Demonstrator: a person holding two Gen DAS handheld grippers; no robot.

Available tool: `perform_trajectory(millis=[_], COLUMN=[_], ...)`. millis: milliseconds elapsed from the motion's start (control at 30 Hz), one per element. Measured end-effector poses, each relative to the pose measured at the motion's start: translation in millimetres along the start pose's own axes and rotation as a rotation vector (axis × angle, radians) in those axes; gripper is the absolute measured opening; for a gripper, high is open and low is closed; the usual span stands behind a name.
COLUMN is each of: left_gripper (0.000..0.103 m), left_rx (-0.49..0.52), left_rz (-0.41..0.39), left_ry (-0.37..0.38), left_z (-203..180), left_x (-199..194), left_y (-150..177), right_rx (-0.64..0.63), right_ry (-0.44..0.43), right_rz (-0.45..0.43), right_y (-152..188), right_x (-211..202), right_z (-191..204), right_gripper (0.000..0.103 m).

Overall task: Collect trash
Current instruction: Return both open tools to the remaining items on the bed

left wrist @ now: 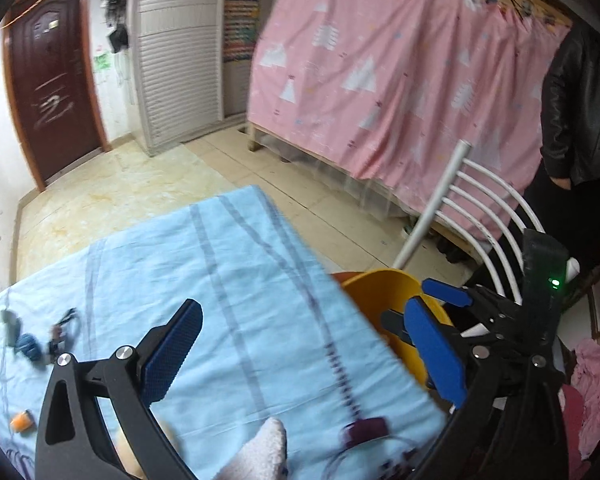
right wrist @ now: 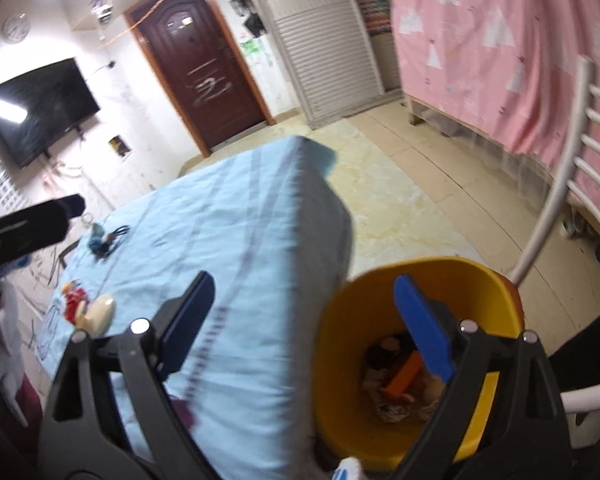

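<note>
A yellow bin stands beside the table's right edge, also seen as the yellow bin in the left wrist view. Inside it lie an orange piece and crumpled scraps. My right gripper is open and holds nothing; its right finger hangs over the bin's mouth. My left gripper is open and empty above the light-blue tablecloth. On the cloth lie a white fluffy lump, a purple piece with a cord, a small orange object and a blue item with black cords.
A white chair stands right behind the bin. A person in a black jacket stands at the far right by a pink curtain. A red item and a cream object lie near the table's left side. Tiled floor lies beyond.
</note>
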State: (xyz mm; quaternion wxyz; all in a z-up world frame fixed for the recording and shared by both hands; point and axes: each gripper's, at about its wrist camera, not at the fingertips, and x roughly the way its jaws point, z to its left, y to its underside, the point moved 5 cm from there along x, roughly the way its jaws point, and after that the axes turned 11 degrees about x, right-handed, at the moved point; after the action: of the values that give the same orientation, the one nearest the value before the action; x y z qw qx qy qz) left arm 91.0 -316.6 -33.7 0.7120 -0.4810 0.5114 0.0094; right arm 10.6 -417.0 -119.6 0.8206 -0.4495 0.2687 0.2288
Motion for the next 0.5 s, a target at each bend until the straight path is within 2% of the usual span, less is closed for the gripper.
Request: perform_trajectory(millis=[233,500], left_gripper=[0.092,0.092], left_rx=[-0.076,-0.17], left_rz=[-0.026,-0.007], left_ry=[-0.073,-0.172], left_z=[62.1,133.9], left_x=[-37.0,-67.4], left_y=[30.7,82.3], right_rx=[-0.087,-0.174], right_ry=[-0.042,-0.1], right_rz=[0.043,0.106], right_y=[14.7,40.7], right_x=[13.4,35.6], right_z=[59.7,121.4], right_gripper=[0.088,0.088])
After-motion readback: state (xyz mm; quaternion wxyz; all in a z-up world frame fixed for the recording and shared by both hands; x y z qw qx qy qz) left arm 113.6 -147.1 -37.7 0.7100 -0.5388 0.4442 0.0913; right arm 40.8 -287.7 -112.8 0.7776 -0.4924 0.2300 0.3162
